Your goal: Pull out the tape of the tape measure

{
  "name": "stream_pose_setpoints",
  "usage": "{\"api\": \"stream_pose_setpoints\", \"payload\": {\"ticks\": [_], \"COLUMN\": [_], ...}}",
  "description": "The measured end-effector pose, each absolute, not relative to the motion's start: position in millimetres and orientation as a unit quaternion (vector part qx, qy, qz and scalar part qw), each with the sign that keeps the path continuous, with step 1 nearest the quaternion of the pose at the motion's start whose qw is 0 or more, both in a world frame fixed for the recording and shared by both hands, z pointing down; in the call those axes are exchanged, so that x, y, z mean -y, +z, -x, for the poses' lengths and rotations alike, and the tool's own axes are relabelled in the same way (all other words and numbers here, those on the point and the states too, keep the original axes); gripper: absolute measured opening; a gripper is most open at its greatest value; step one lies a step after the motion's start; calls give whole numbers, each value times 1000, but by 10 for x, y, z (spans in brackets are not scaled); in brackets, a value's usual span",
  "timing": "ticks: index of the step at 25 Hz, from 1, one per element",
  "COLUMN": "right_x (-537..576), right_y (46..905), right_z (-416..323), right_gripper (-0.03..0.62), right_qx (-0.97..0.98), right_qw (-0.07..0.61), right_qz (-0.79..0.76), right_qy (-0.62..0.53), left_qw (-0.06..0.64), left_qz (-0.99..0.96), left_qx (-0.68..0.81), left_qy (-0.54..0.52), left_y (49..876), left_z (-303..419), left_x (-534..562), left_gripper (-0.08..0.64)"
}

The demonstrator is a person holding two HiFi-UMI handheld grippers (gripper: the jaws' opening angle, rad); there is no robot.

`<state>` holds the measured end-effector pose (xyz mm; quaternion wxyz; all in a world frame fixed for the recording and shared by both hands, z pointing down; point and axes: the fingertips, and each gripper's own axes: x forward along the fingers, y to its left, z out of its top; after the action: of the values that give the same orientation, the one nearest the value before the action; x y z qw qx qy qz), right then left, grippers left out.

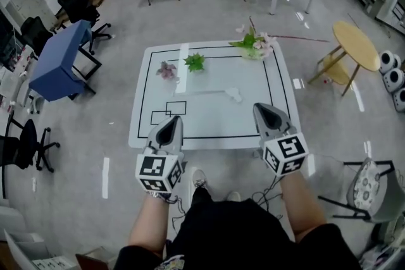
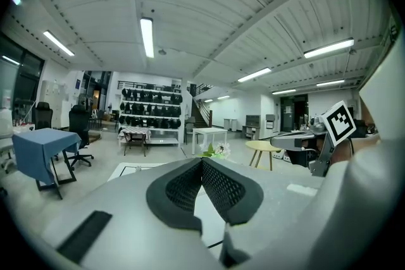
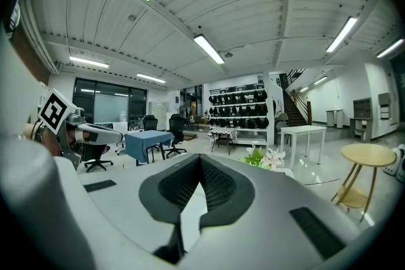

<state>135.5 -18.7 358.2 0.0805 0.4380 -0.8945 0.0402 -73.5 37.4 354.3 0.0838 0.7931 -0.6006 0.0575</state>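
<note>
The tape measure [image 1: 233, 95] is a small white case lying near the middle of the white table [image 1: 209, 129], with a pale strip of tape [image 1: 202, 92] stretching left from it. My left gripper [image 1: 171, 119] hovers over the table's near edge at the left, shut and empty. My right gripper [image 1: 260, 107] is held over the near edge at the right, also shut and empty, a little short of the case. In the left gripper view the jaws [image 2: 202, 161] meet, and in the right gripper view [image 3: 200, 158] they do too. Neither gripper view shows the tape measure.
On the table's far side stand a pink flower [image 1: 167, 69], a green plant [image 1: 194, 61] and a flower bouquet [image 1: 253, 44]. Around it are a blue table [image 1: 60, 60], office chairs [image 1: 28, 145], a round wooden table [image 1: 354, 44] and a patterned chair [image 1: 367, 190].
</note>
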Motion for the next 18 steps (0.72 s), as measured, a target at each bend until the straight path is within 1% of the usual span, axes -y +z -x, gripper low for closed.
{"api": "stream_pose_setpoints", "payload": {"ticks": [18], "right_x": [-159], "right_y": [3765], "right_z": [-1541], "right_gripper": [-5], "right_qx": [910], "right_qw": [85], "right_qz": [-404], "right_qy": [41], "left_qw": [97], "left_qz": [-779], "left_qx": [617], "left_qy": [52], "left_y": [3705], "left_z": [430], "left_x": [-855], "left_gripper": [3]}}
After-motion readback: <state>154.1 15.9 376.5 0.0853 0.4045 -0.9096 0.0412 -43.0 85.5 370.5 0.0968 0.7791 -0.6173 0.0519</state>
